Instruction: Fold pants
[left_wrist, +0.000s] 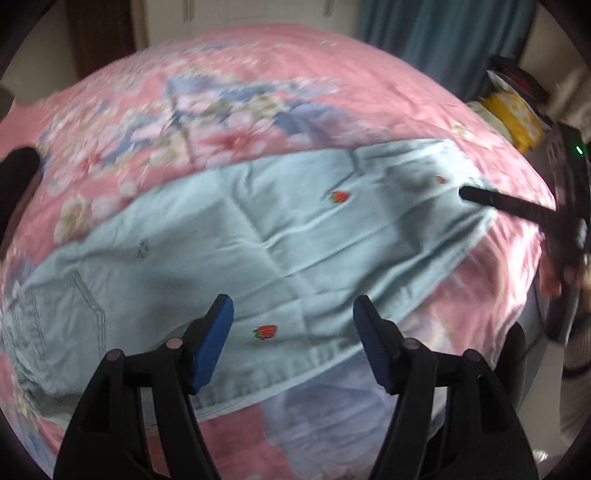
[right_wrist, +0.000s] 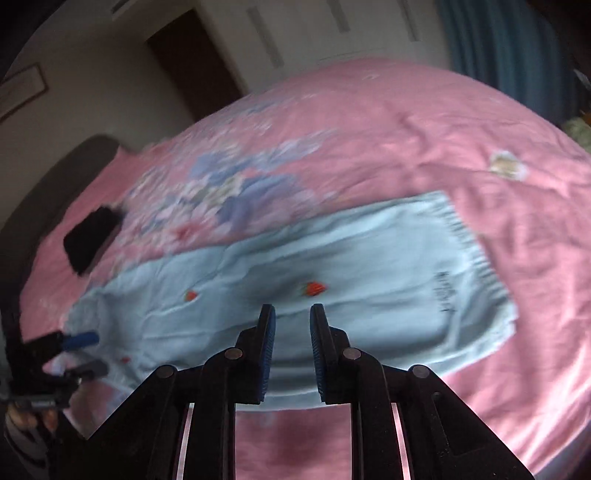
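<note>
Light blue pants (left_wrist: 258, 240) with small red strawberry marks lie flat, folded lengthwise, across a pink flowered bedspread (left_wrist: 295, 74). They also show in the right wrist view (right_wrist: 351, 266), waistband to the right. My left gripper (left_wrist: 293, 314) is open and empty, hovering over the pants' near edge; it shows at the far left of the right wrist view (right_wrist: 85, 350). My right gripper (right_wrist: 292, 314) is open with a narrow gap, empty, above the pants' near edge. One of its fingers (left_wrist: 498, 201) reaches over the pants' right end in the left wrist view.
A black object (right_wrist: 92, 240) lies on the bedspread (right_wrist: 406, 129) at the left. A yellow bag (left_wrist: 513, 118) and clutter sit beyond the bed's right side. A teal curtain (left_wrist: 443, 33) and a dark doorway (right_wrist: 192, 62) stand behind.
</note>
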